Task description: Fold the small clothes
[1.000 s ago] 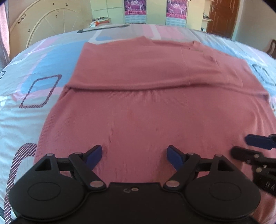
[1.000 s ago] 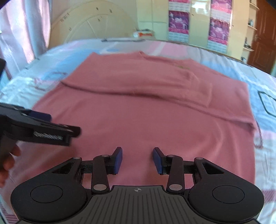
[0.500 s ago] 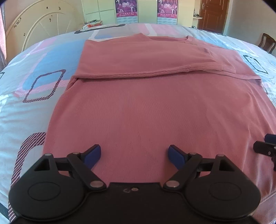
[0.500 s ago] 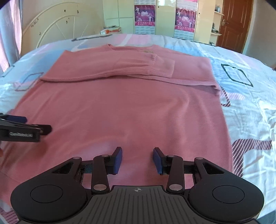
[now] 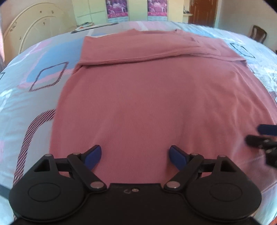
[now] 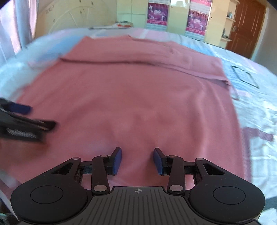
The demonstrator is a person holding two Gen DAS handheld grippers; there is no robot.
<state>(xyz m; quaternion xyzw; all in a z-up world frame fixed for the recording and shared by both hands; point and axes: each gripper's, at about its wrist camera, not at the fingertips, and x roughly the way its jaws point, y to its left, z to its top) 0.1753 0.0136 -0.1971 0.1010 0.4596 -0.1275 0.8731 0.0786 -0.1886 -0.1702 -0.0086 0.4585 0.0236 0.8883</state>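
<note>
Patterned bedsheet (image 5: 43, 83), headboard (image 5: 26, 32), posters (image 6: 156, 13), wooden door (image 6: 245, 22).

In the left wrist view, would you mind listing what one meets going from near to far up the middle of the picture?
Left gripper → pink sweater's flat body → sleeve folded across it → patterned bedsheet → purple posters on the far wall.

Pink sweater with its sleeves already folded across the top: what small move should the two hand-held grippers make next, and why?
Probably lower both onto the near hem and pinch it. The pink sweater lies flat on the bed, with the sleeves folded across its far part. The left hand-held gripper, whose jaws have just been opening, and the right hand-held gripper both stand open above the near part, holding nothing.
</note>
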